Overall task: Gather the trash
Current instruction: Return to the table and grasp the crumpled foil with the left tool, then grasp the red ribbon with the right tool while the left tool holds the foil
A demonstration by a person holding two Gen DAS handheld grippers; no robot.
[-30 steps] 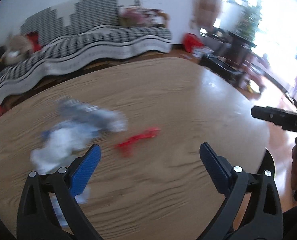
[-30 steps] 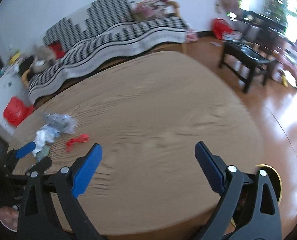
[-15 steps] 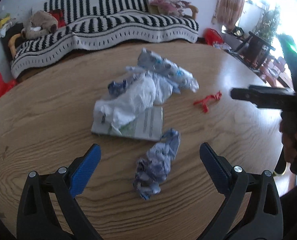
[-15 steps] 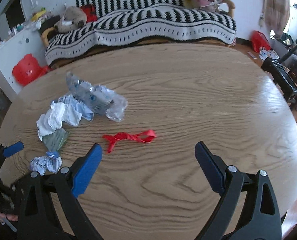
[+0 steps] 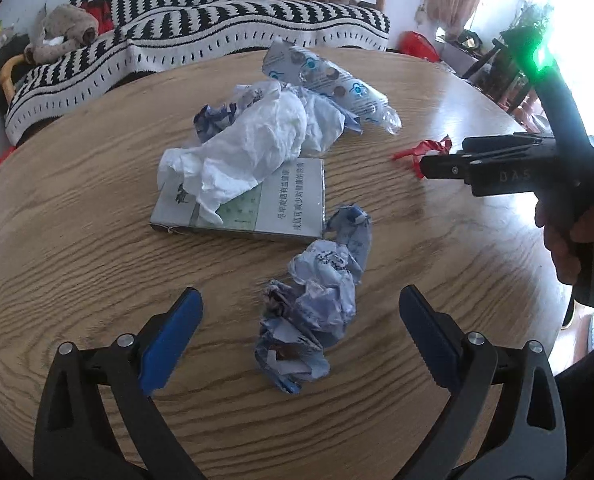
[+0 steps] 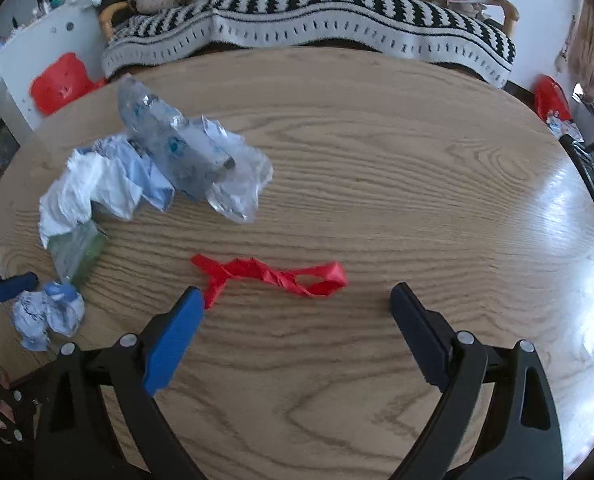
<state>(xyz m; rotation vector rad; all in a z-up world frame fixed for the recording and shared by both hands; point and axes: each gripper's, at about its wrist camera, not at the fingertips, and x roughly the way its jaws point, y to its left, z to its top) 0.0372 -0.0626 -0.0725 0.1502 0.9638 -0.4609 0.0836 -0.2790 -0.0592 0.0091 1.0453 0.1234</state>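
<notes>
1. The left gripper (image 5: 299, 312) is hovering low over the wooden table (image 5: 77, 248), its jaws released wide and grasping nothing.
2. A crumpled blue-white paper wad (image 5: 317, 304) is lying between and just beyond the blue fingers (image 5: 169, 336), its long axis running near to far and leaning slightly right at the far end.
3. Just beyond the wad, a flat box (image 5: 281, 208) is lying with its long side running left to right; a white tissue (image 5: 245, 152) is draping over its far left part.
4. Farther still, a crushed clear bottle (image 5: 329, 84) is lying on a diagonal, pointing from far left to near right.
5. The right gripper (image 6: 295, 308) is also spreading its jaws wide, with nothing between them.
6. A red strip (image 6: 273, 276) is lying on the table just beyond the right gripper, long axis left to right, its left end close by the left fingertip; touching cannot be told.
7. In the left view, a hand (image 5: 577, 240) is gripping the right tool's handle at the right edge, near the strip.
</notes>
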